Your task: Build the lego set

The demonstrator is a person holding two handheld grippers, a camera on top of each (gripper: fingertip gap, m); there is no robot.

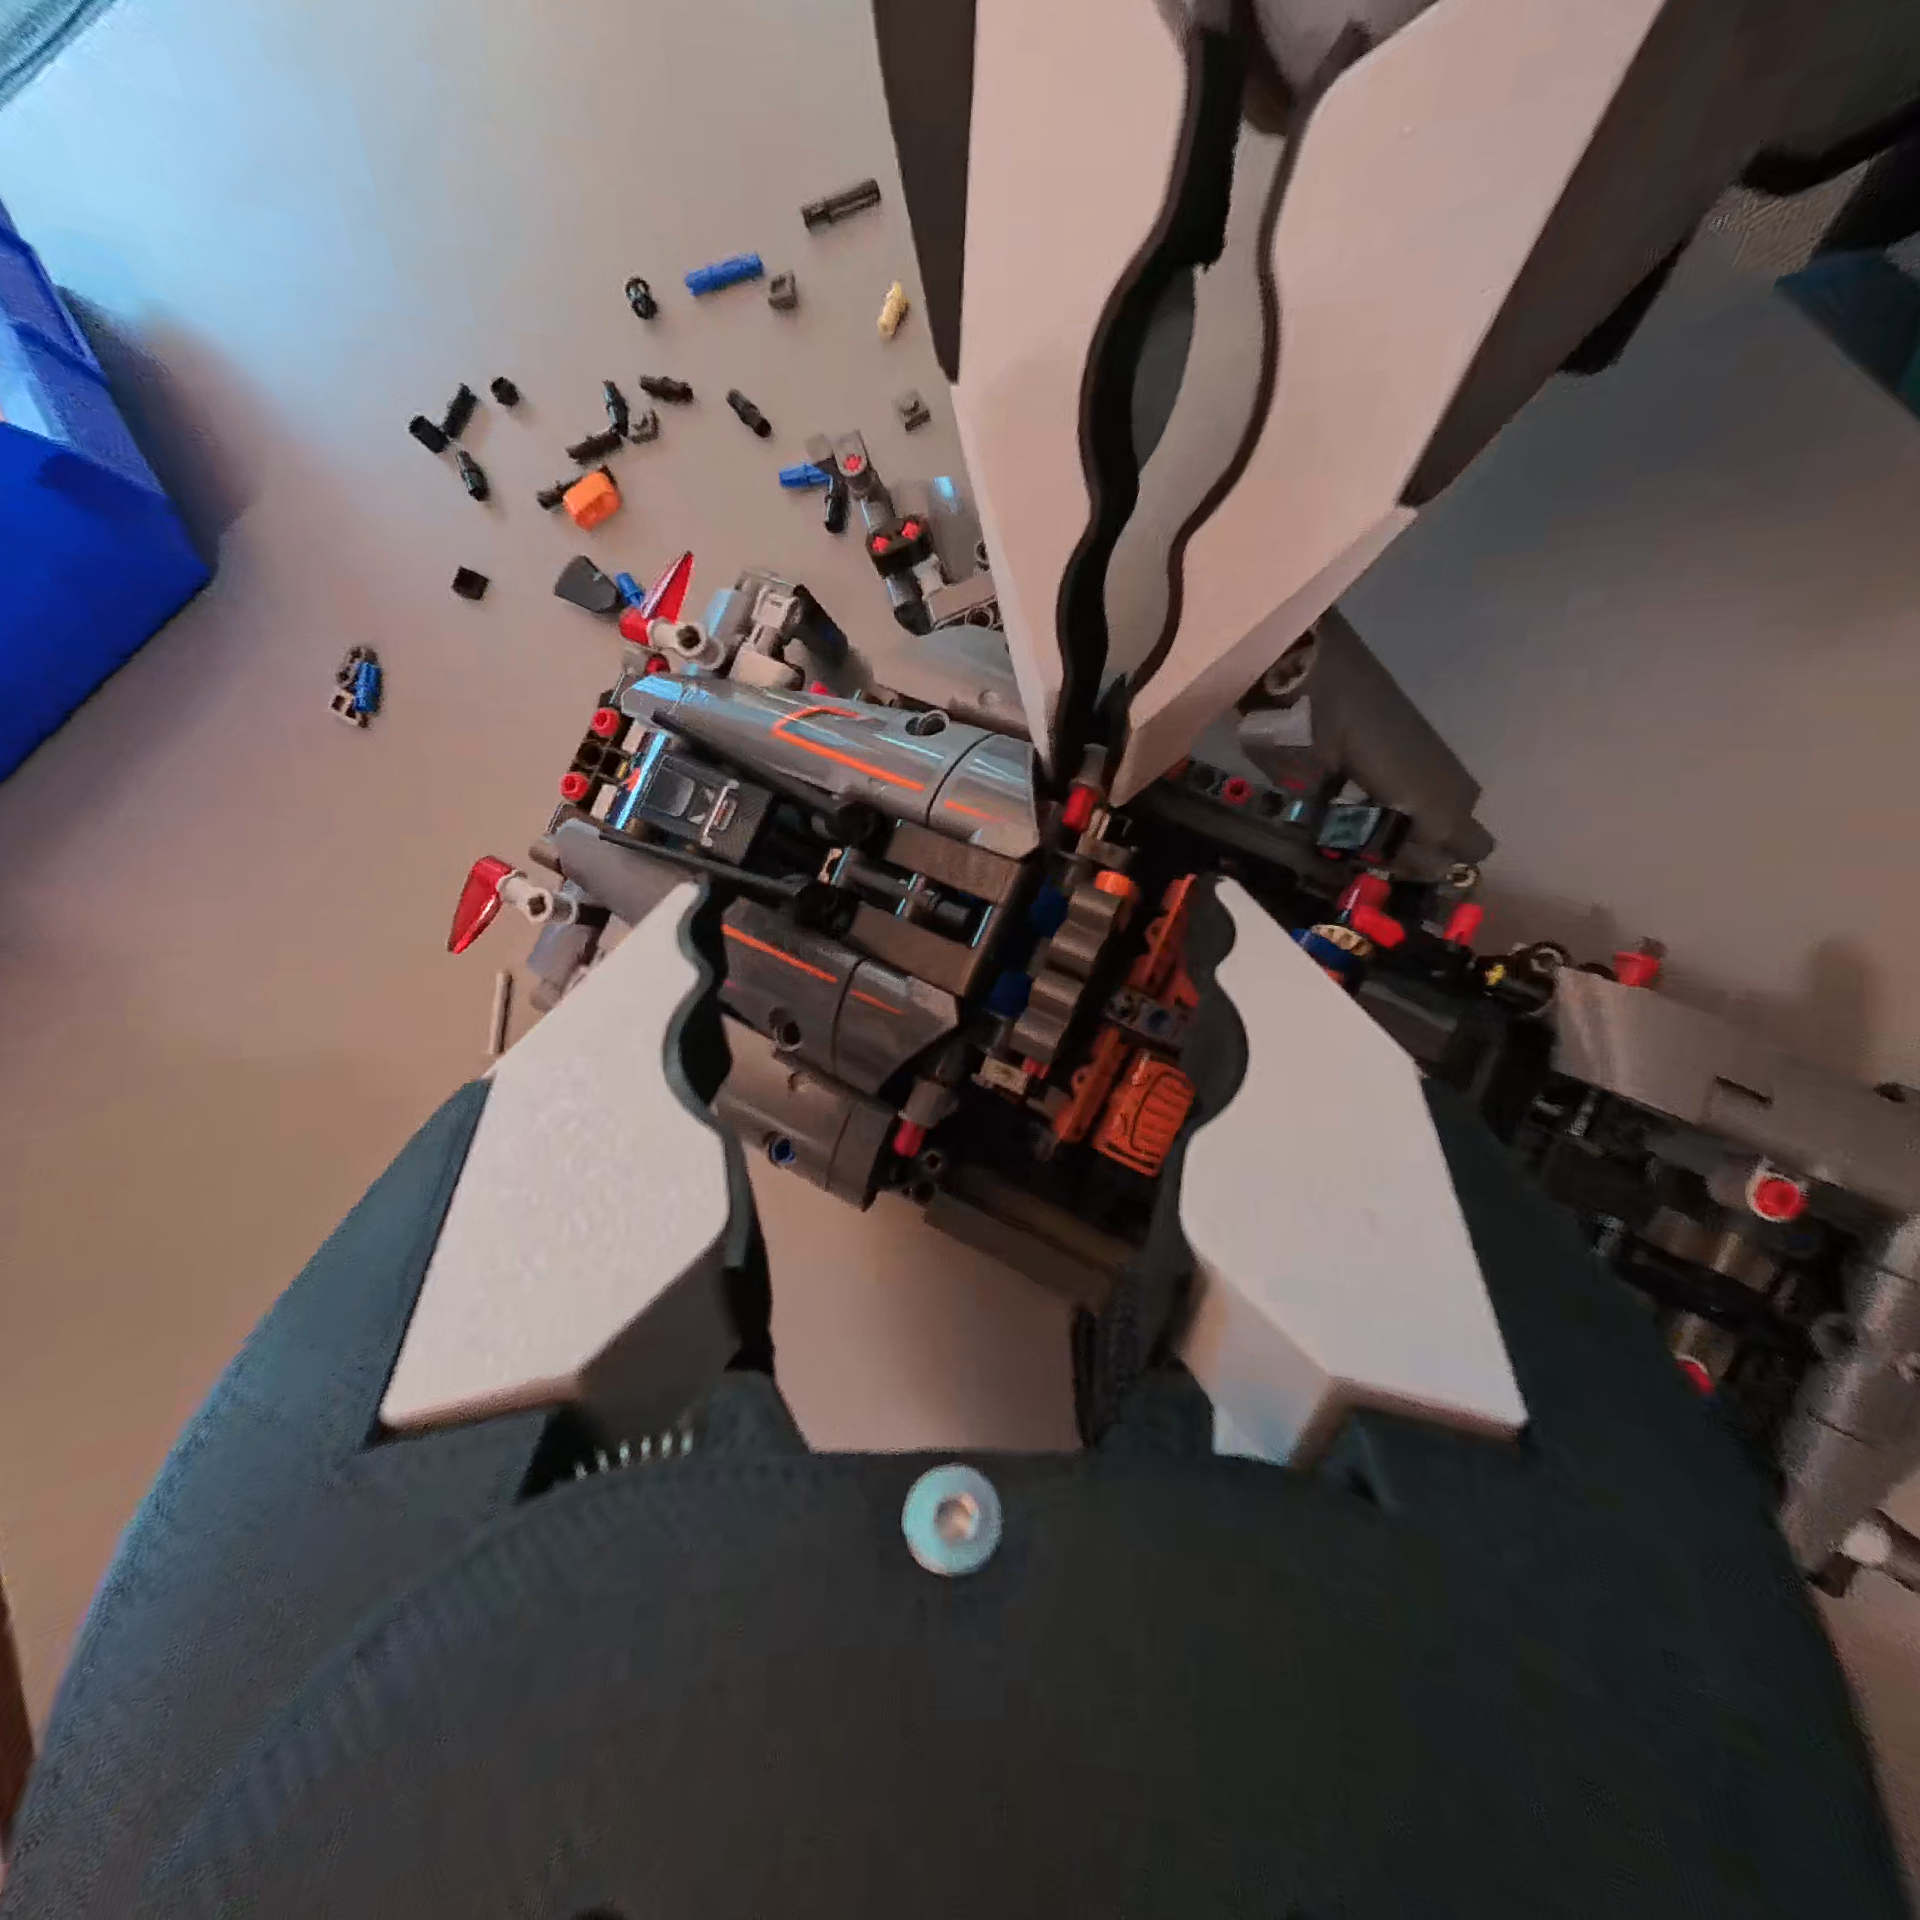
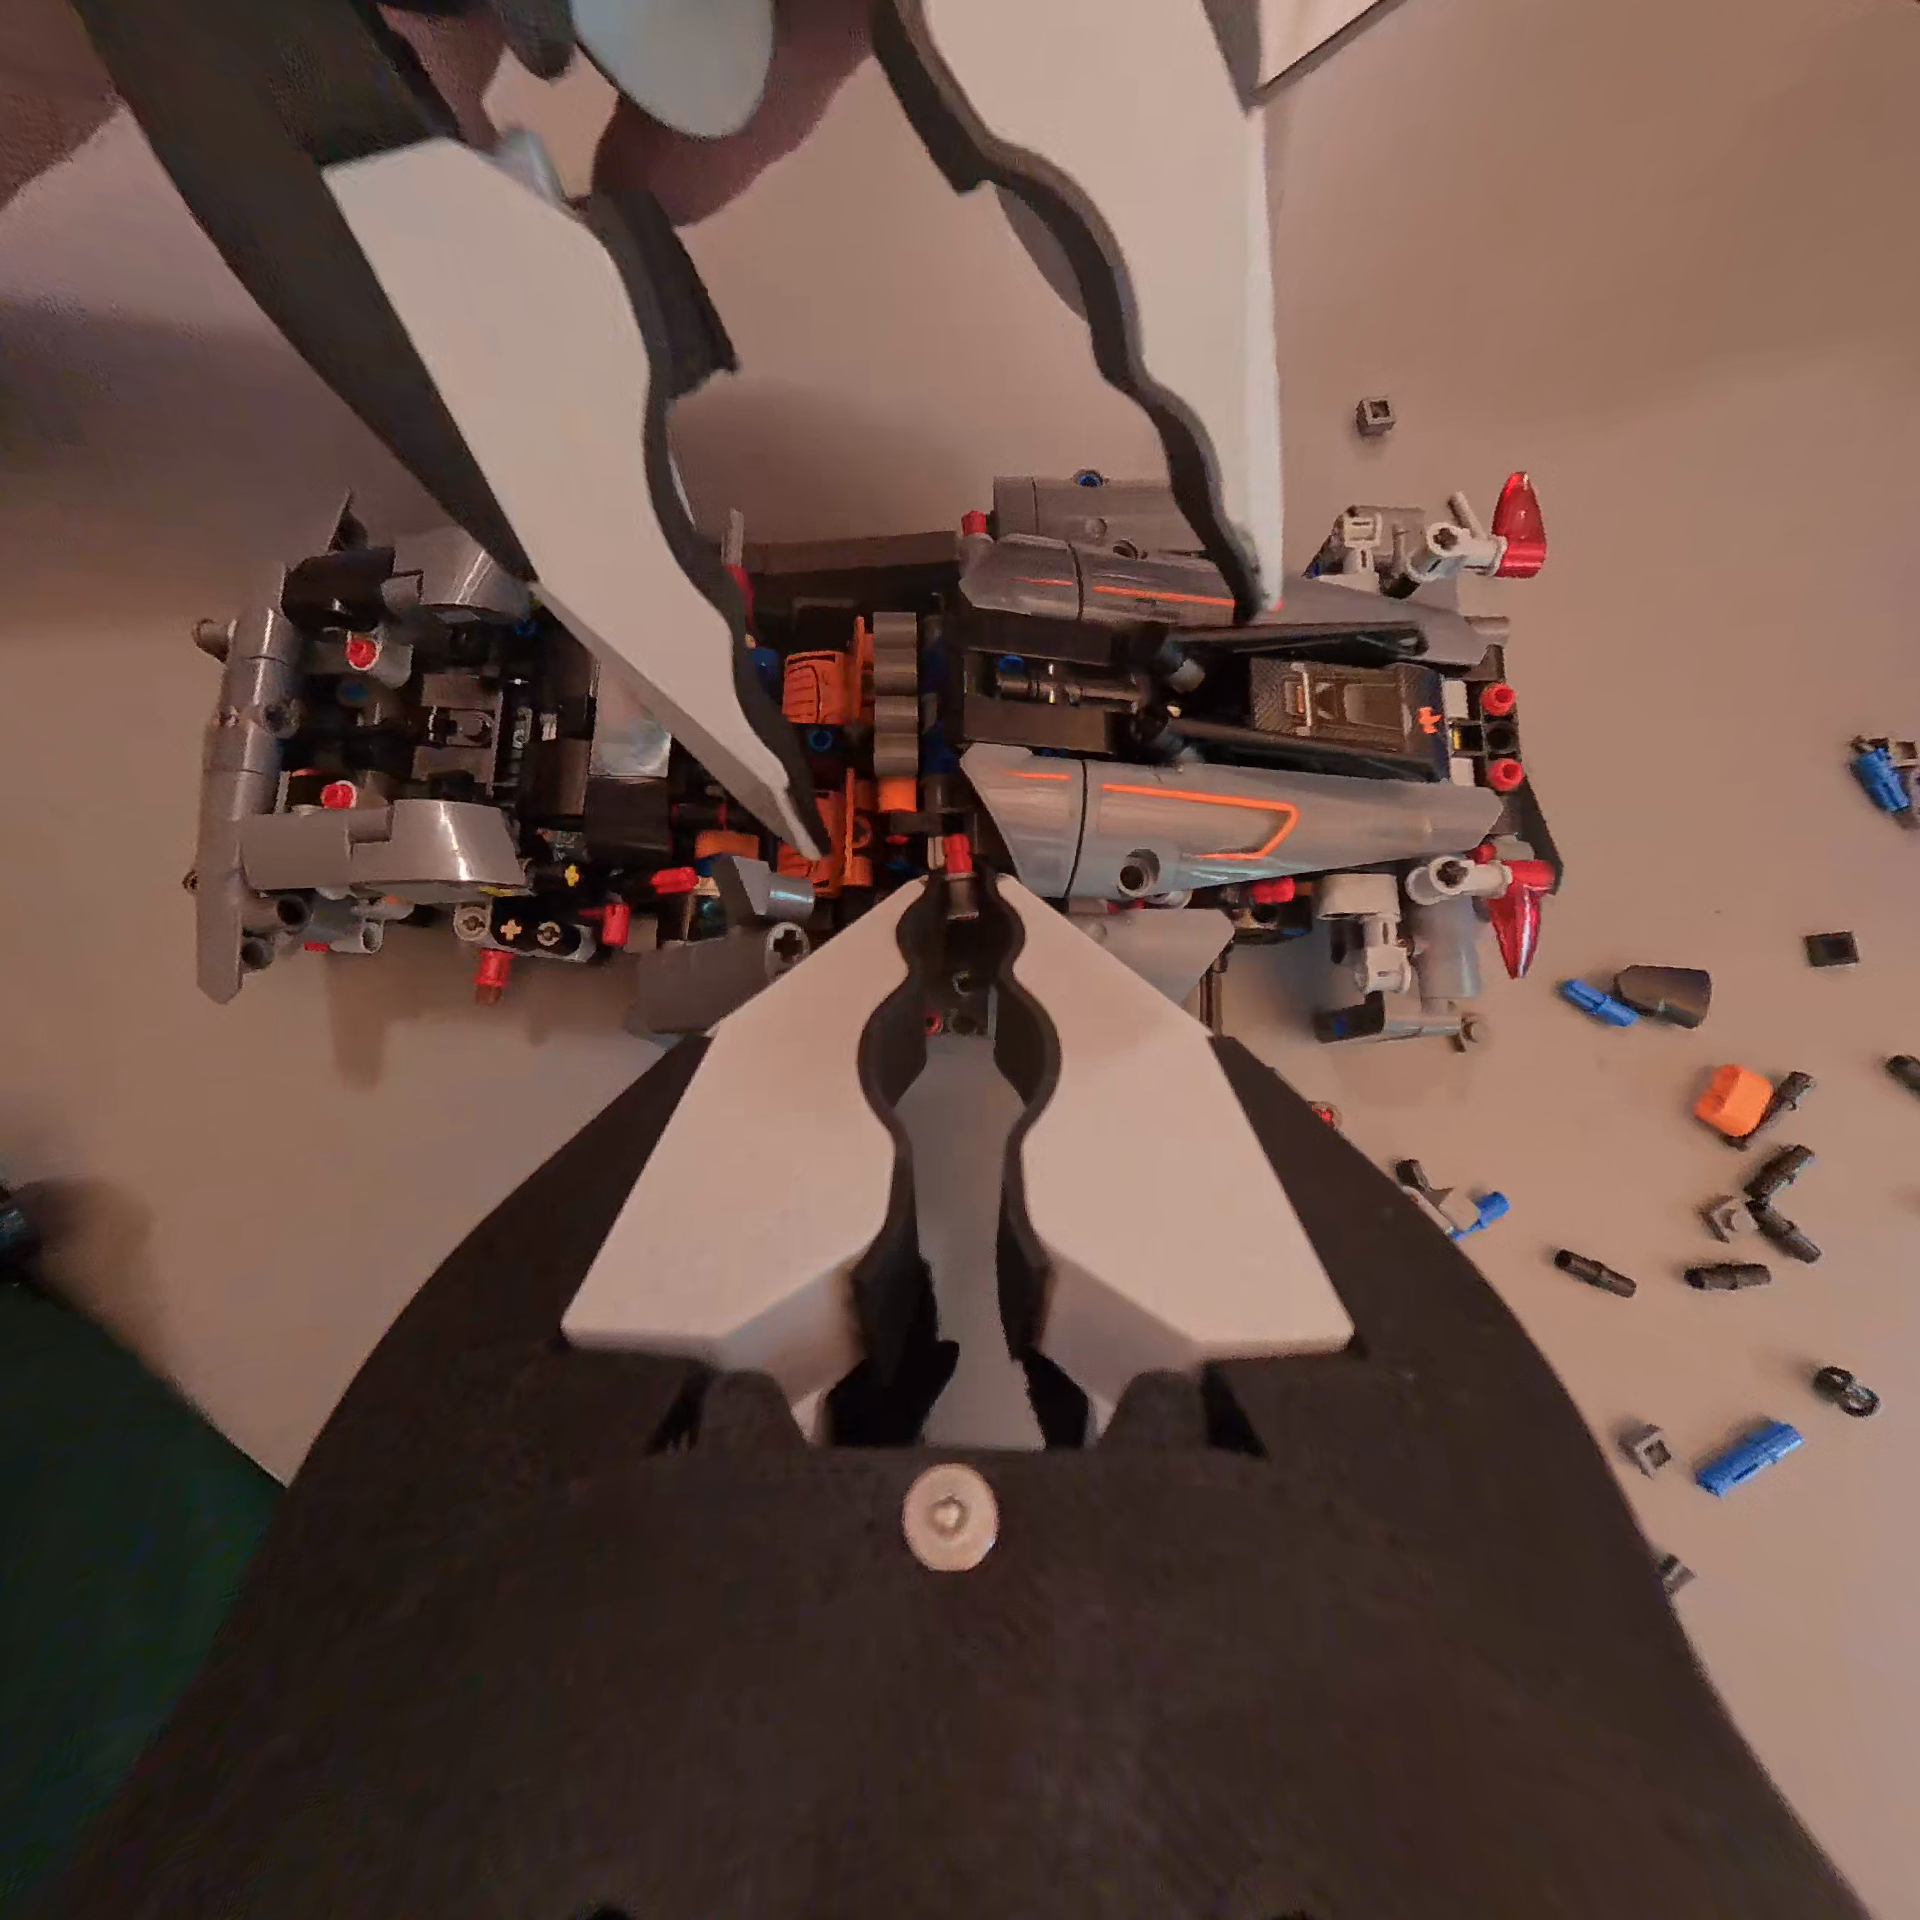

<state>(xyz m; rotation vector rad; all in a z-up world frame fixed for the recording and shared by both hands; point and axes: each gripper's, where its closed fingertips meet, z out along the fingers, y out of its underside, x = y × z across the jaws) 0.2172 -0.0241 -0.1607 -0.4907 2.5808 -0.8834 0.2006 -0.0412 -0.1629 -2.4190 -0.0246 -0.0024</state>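
A dark grey and black lego car model (image 1: 883, 831) with orange stripes lies on the beige table; it also shows in the right wrist view (image 2: 1195, 821). My left gripper (image 1: 961, 904) is open wide, its fingers straddling the model's middle by the grey gear (image 1: 1075, 956) and touching it. It comes from the top in the right wrist view (image 2: 1039, 722). My right gripper (image 2: 961, 883) is shut on a small red pin (image 2: 956, 857) at the model's side edge. In the left wrist view the right gripper (image 1: 1081, 764) comes down from above onto that pin (image 1: 1081, 805).
Loose small pieces lie scattered beside the model: black pins (image 2: 1595, 1273), blue pins (image 2: 1751, 1455), an orange piece (image 2: 1733, 1101) and a dark wedge (image 2: 1662, 995). A blue bin (image 1: 62, 520) stands at the left edge. Something dark green (image 2: 104, 1455) lies at the table's corner. Both grippers' tips are close together, under 4 cm apart.
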